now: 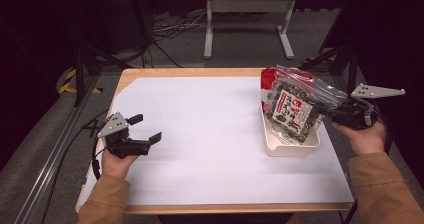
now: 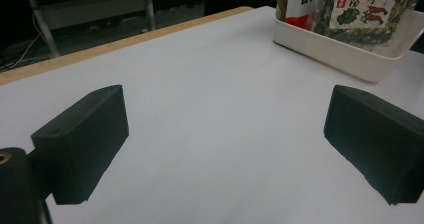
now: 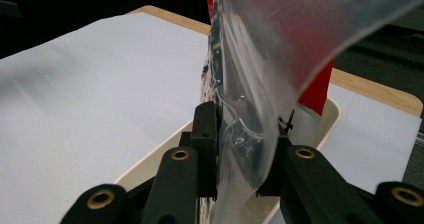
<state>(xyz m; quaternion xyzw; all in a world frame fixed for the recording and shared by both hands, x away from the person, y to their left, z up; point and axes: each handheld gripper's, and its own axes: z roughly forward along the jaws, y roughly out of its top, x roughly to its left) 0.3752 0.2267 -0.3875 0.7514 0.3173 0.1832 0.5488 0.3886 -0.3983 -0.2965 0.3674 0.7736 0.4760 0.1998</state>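
Snack bag [image 1: 292, 106], a clear zip pouch of dark seaweed crackers with a red printed label, stands tilted in the white tray [image 1: 295, 148] at the right side of the table [image 1: 200, 134]; its lower part sits inside the tray while its top leans up and back toward the far edge. Right gripper [image 3: 239, 149] has its jaws pinched on the bag's clear side edge, the film bunched between the pads; that hold looks thin, on slack plastic rather than on the filled body. My worry is that the film slides out of the pads if the bag is lifted or tugged, dropping it askew over the tray's rim; a sideways pull could also drag or tip the light tray, since nothing steadies it. Left gripper [image 1: 142, 129] rests low near the table's left edge, jaws wide apart and empty, well apart from the tray; it offers no support if the bag topples.
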